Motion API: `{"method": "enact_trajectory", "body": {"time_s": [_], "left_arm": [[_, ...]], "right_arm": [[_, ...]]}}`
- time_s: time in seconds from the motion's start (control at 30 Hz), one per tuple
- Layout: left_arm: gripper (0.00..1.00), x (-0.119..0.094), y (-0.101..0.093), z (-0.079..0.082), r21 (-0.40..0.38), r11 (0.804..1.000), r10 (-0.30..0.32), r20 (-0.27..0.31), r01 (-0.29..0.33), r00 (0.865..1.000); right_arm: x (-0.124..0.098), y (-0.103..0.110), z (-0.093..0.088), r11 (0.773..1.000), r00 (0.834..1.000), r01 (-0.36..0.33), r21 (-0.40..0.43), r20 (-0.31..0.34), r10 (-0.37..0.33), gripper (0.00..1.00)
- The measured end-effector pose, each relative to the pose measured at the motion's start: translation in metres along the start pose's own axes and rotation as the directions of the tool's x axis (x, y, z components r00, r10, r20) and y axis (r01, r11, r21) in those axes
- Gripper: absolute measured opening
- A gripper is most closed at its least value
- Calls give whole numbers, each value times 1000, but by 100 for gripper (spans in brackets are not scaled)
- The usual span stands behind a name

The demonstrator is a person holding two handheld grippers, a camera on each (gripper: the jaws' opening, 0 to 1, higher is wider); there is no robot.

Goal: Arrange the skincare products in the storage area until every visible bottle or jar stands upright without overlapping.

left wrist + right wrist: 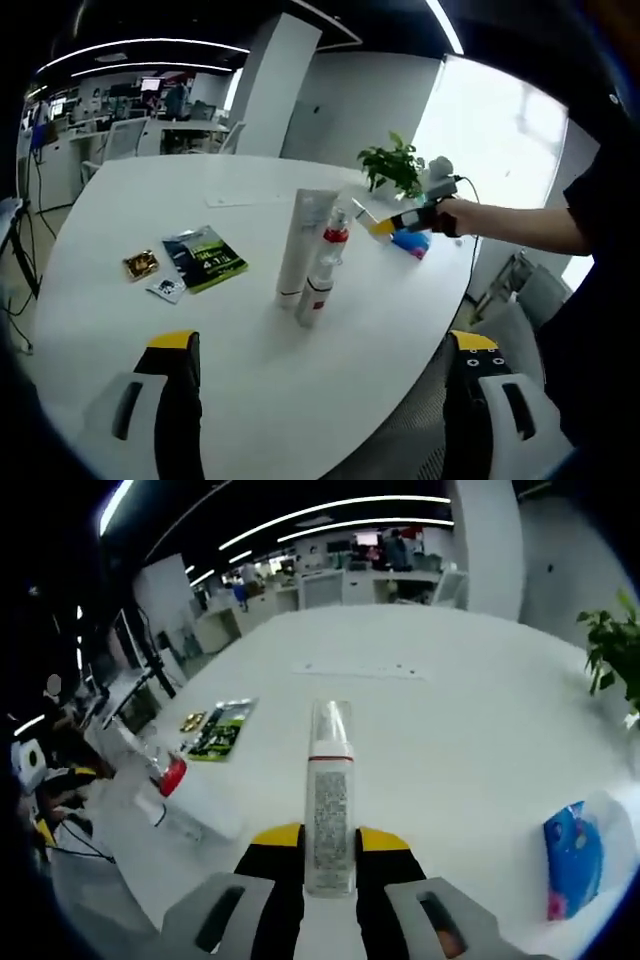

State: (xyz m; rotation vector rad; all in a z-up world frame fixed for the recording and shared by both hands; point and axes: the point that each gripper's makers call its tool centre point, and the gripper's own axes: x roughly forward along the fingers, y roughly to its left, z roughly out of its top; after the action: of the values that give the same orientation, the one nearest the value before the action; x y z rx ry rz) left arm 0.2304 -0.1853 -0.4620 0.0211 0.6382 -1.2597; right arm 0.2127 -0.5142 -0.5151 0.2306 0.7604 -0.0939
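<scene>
Much bare table [470, 740] past bottle [329, 800]

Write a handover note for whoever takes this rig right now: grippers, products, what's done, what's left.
Left gripper: open, empty, over the table's near edge.
Right gripper: shut on a clear-capped bottle, held above the table.
Tube and red-capped bottle: apparently upright, close together mid-table; whether they touch is unclear.
Green packet and blue packet lie flat, apart from them.
Done: the two look stood.
Left: probably stand the held bottle beside them, clear of both, then release.
</scene>
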Motion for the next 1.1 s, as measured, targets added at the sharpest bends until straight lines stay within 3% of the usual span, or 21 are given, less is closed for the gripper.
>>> {"method": "enact_trajectory", "body": {"time_s": [0.07, 0.13, 0.17, 0.23, 0.7, 1.0, 1.07, 1.1], "left_arm": [[94, -1, -3, 3, 5, 1000, -1, 6, 1, 1000], [94, -2, -8, 6, 11, 1000, -3, 9, 3, 1000], [94, -3, -9, 7, 13, 1000, -3, 11, 3, 1000], [94, -4, -12, 10, 8, 1000, -8, 24, 8, 1000], [94, -9, -28, 12, 12, 1000, -28, 42, 27, 999], [93, -9, -37, 14, 19, 999, -35, 45, 34, 998], [93, -10, -38, 15, 22, 999, -35, 46, 34, 998], [93, -10, -39, 16, 24, 999, -36, 48, 35, 998]], "right_arm": [[-12, 8, -4, 1000, 1000, -3, 4, 14, 2, 10], [-11, 3, -2, 1000, 999, -6, 3, 40, 5, 10], [-21, 16, -7, 1000, 998, -12, 2, 57, 12, 10], [-25, 18, -7, 1000, 996, -15, 14, 84, 14, 10], [-52, 45, -17, 999, 986, -53, -2, 159, 52, 10], [-68, 66, -10, 995, 964, -92, -29, 249, 97, 10], [-73, 75, -6, 992, 950, -119, -37, 285, 125, 10], [-77, 82, 0, 988, 932, -144, -55, 329, 154, 10]]}}
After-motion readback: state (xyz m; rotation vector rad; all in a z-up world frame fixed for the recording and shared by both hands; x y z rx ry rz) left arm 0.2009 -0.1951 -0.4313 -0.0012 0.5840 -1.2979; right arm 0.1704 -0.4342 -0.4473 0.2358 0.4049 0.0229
